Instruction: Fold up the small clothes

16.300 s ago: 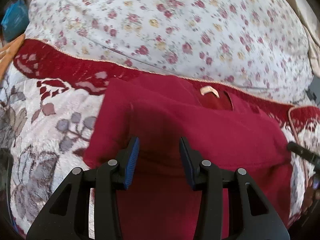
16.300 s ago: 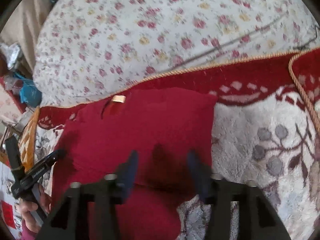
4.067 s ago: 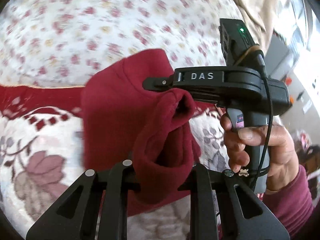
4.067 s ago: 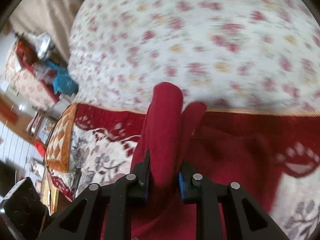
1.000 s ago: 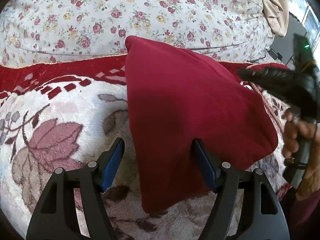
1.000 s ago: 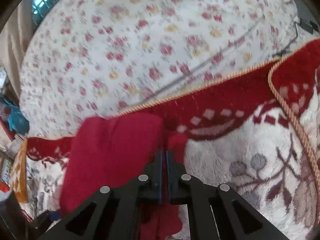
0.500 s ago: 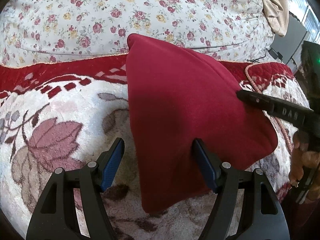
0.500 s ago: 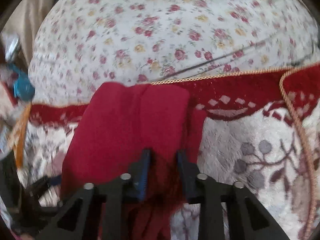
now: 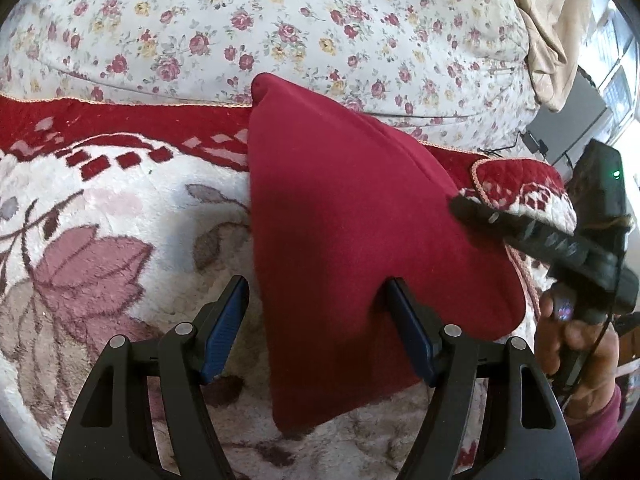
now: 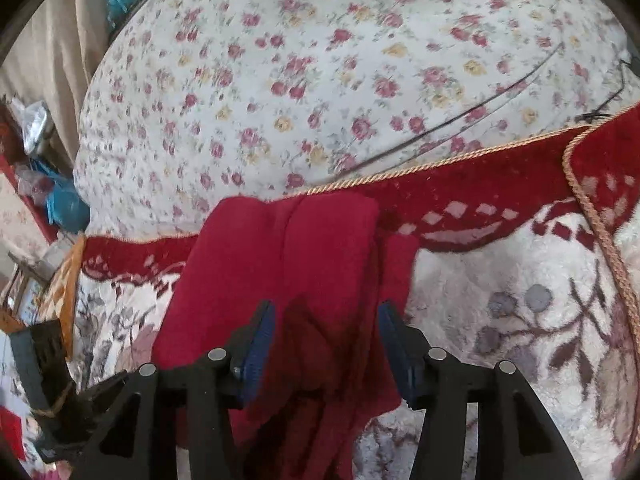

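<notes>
So your red garment (image 9: 360, 240) is lying folded on the plush floral blanket (image 9: 100, 240), its far edge up by the rose-print quilt (image 9: 280, 20). Your left gripper (image 9: 316, 320) sits with its jaws wide apart, the near end of the cloth between them but the blue pads not pressing on it. Your right gripper (image 10: 326, 344) has just been opening; the garment's layered edge lies between its pads, which look clear of the fabric. From the left view, your right hand (image 9: 576, 344) shows at the far right, wrapped around that gripper's handle.
</notes>
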